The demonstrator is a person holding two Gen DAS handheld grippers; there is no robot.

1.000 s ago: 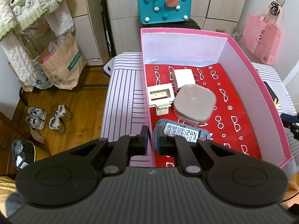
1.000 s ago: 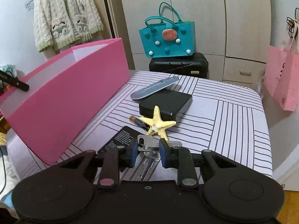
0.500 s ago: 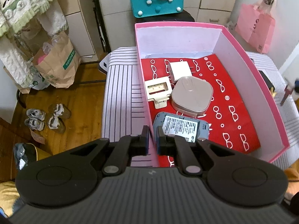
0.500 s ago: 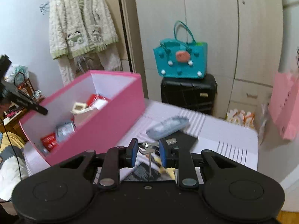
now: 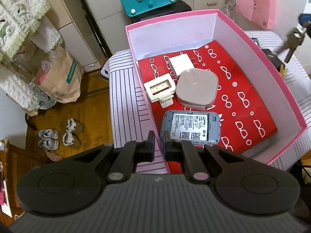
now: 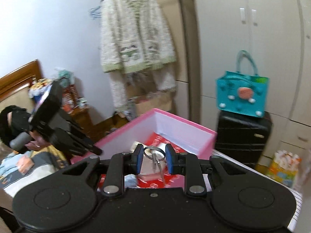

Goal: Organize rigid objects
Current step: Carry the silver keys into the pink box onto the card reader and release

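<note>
Right gripper: fingers narrowed on the ring of a key bunch, keys hanging straight down, long axis vertical. Pink box lies at 12 o'clock, interior directly beneath the keys, so the drop looks near. Left gripper: fingers pinched over the box's near wall, steadying it. Left view alone shows contents: charger, cream clip, rounded case, grey device; keys at 2 o'clock, outside the rim; right view blurred
</note>
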